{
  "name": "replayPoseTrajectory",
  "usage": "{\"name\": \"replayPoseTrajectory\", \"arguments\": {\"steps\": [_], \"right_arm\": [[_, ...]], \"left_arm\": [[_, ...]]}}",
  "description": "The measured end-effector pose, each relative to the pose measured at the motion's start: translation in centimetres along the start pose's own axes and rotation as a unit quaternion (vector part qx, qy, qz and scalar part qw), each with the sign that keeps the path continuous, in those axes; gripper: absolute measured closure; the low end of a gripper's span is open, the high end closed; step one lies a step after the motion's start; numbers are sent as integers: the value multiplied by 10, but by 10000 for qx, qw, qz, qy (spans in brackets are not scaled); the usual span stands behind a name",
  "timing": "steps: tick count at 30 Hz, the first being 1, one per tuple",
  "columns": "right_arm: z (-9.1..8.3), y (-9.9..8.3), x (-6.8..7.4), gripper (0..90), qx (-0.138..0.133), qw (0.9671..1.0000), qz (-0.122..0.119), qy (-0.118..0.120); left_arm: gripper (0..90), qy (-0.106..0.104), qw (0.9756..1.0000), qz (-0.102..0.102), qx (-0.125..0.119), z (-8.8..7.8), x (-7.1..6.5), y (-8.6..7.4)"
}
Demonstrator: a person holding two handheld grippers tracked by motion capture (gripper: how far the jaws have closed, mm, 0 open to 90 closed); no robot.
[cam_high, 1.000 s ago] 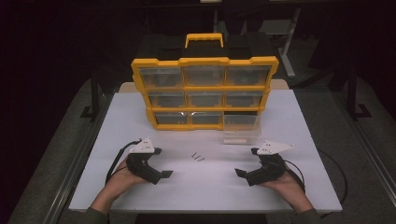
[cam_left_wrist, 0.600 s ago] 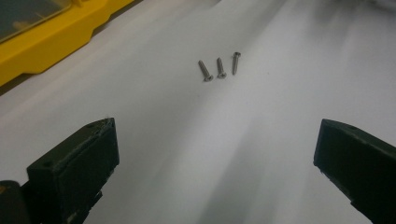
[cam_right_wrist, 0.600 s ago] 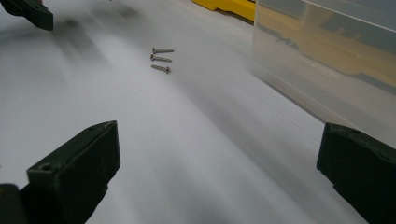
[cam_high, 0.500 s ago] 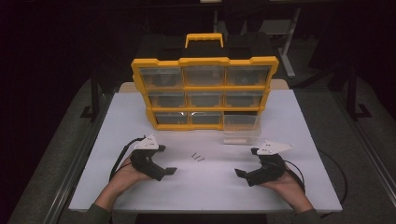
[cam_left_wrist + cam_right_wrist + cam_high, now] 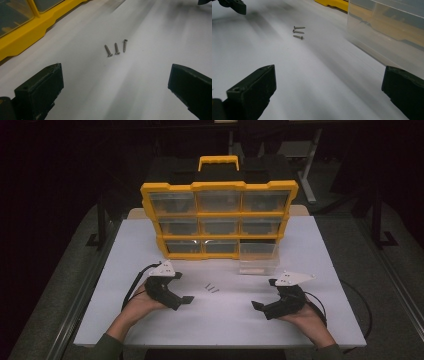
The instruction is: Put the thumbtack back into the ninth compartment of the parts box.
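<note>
Three small silver metal screws (image 5: pixel 115 48) lie side by side on the white tabletop (image 5: pixel 225 320), roughly midway between the two grippers and a little in front of the organiser, touching nothing else. The left gripper (image 5: pixel 184 301) rests low on the table just left of them with its black jaws spread wide and empty; the right gripper (image 5: pixel 259 307) sits farther off on the other side, jaws likewise spread and holding nothing. Just right of the screws stands a clear plastic drawer (image 5: pixel 257 266), pulled out of the bottom right slot of the yellow plastic organiser case (image 5: pixel 218 218); whatever lies in it is too faint to make out. The case stands upright with nine see-through drawers in three rows, and their contents cannot be told through the dim fronts. In the right gripper view the clear drawer is cut off at the frame edge.
</note>
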State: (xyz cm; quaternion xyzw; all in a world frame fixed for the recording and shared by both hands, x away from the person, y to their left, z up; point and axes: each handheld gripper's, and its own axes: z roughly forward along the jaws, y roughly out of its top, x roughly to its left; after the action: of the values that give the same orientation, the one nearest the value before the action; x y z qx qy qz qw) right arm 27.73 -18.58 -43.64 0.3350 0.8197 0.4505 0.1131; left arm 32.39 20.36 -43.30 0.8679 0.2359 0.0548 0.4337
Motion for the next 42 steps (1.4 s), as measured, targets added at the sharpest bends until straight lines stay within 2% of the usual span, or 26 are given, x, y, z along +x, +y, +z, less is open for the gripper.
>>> {"name": "replayPoseTrajectory", "arguments": {"steps": [7,22,42], "right_arm": [[1,0,0,0,5,10000,-11,18],[1,0,0,0,24,10000,-11,29],[-1,-3,-3,0,83,9999,-70,39]], "left_arm": [[0,4,10000,11,33,4,1,4],[0,-79,9999,133,34,19,3,23],[0,-152,9996,205,96,38,4,36]]}}
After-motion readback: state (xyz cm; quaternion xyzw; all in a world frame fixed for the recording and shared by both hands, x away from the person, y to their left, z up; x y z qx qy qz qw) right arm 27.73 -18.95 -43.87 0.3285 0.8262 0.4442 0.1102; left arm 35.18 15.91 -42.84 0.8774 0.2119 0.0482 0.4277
